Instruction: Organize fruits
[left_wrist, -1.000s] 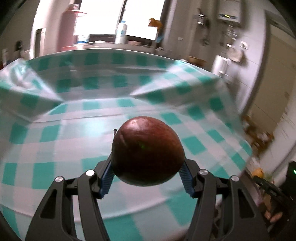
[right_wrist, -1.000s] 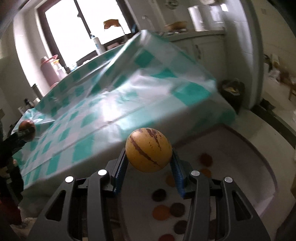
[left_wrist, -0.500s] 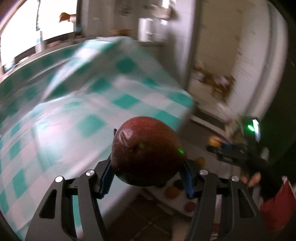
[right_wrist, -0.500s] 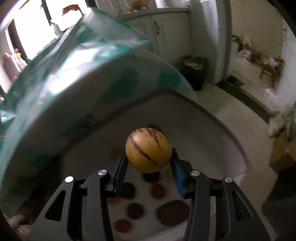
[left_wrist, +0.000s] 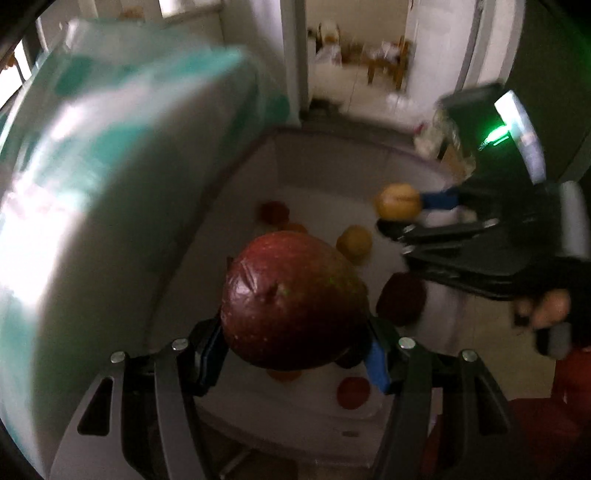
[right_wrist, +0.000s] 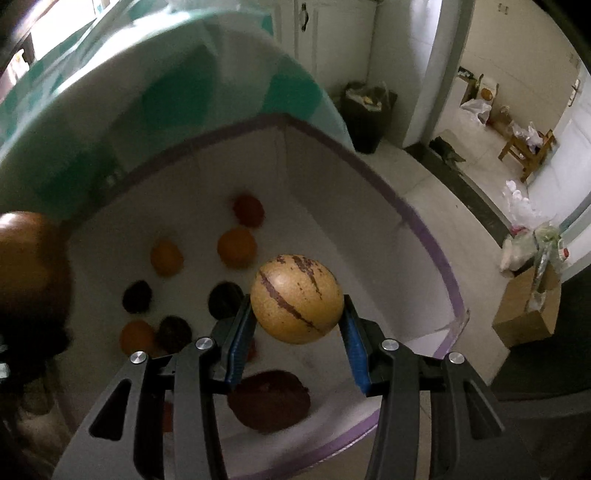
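No readable writing or brand marks in either view; only a green indicator light (left_wrist: 496, 133) glowing on the dark device at upper right in the left wrist view.

Surroundings: white bin with purple rim (right_wrist: 424, 236) on the floor, pushed against a table draped in a green-and-white checked cloth (right_wrist: 110, 81). Cloth edge hanging over the bin's far side, blurred. Black trash can (right_wrist: 365, 110) behind, cardboard box (right_wrist: 528, 314) to the right, wooden stool (right_wrist: 528, 147) in the next room.

Inside the bin: loose fruit on the bottom — two orange ones (right_wrist: 236, 246), several dark round ones (right_wrist: 137, 296), one reddish (right_wrist: 249, 210), one large dark-red piece (right_wrist: 269, 401) nearest the right gripper. Scattered, mostly apart.

Left gripper (left_wrist: 295, 350): clamped on a large dark-red fruit (left_wrist: 291, 302), blue pads pressed to both its sides, fruit filling the gap, poised above the bin and hiding part of the bin floor.

Right gripper (right_wrist: 295, 332): closed narrow on a tan round fruit with brown stripes (right_wrist: 296, 298), pads on both flanks, fruit held above the bin interior, clear of the fruit below. Seen from the left wrist at right, gloved hand (left_wrist: 561, 295) on its handle.
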